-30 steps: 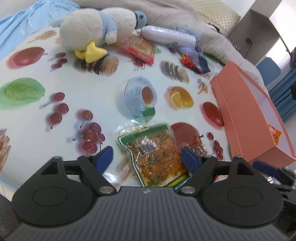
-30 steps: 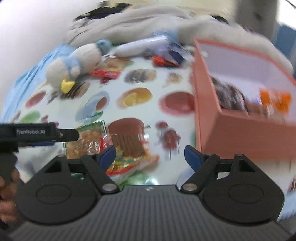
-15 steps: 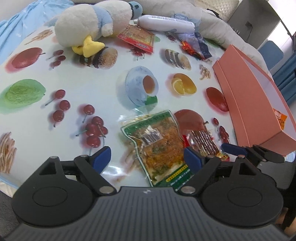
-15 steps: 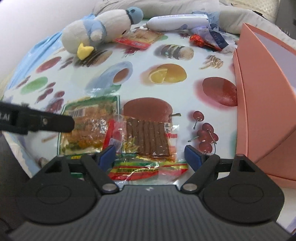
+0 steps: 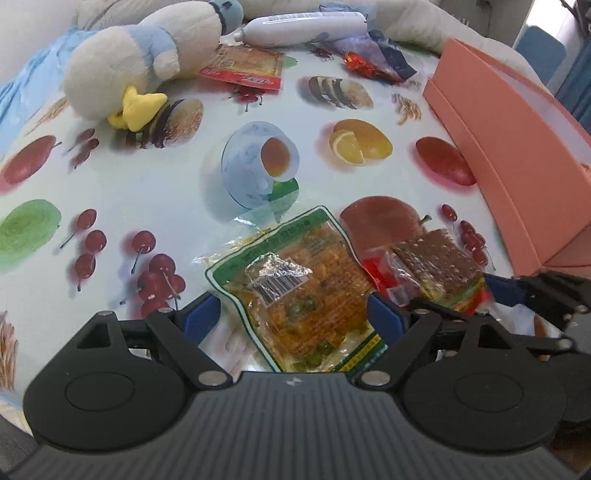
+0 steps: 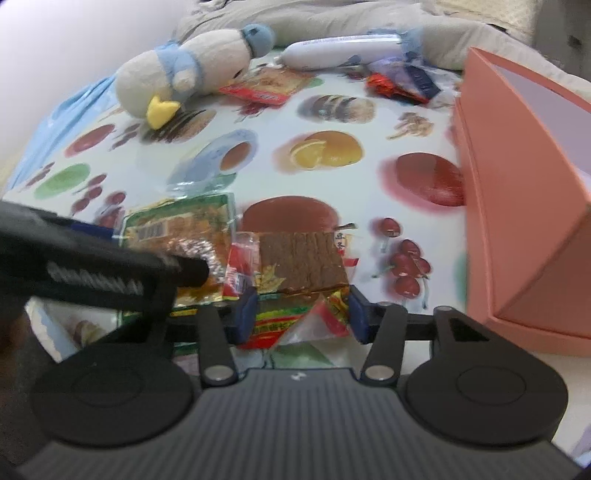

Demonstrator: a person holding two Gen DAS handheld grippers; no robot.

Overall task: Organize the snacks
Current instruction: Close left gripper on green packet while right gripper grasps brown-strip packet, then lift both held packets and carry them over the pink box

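A green-edged packet of orange snack (image 5: 303,288) lies flat on the fruit-print tablecloth. My left gripper (image 5: 295,317) hangs open over its near half, one finger on each side, pads clear of it. Just to its right lies a red packet of brown strips (image 6: 299,258). My right gripper (image 6: 301,312) straddles that packet's near end and its jaws are closing. The pads press the wrapper's sides and the end has buckled up between them. The left gripper's black finger (image 6: 192,273) crosses the left of the right wrist view.
A pink cardboard box (image 5: 517,155) stands open on the right, close to the right gripper. At the far side lie a plush duck (image 5: 147,62), a white tube (image 5: 306,27), a red flat packet (image 5: 243,66) and red and blue wrappers (image 5: 376,62).
The right gripper came down over the brown-strip packet and its jaws narrowed onto it, crumpling the near end. The left gripper shifted and rolled over the green-edged packet, still wide.
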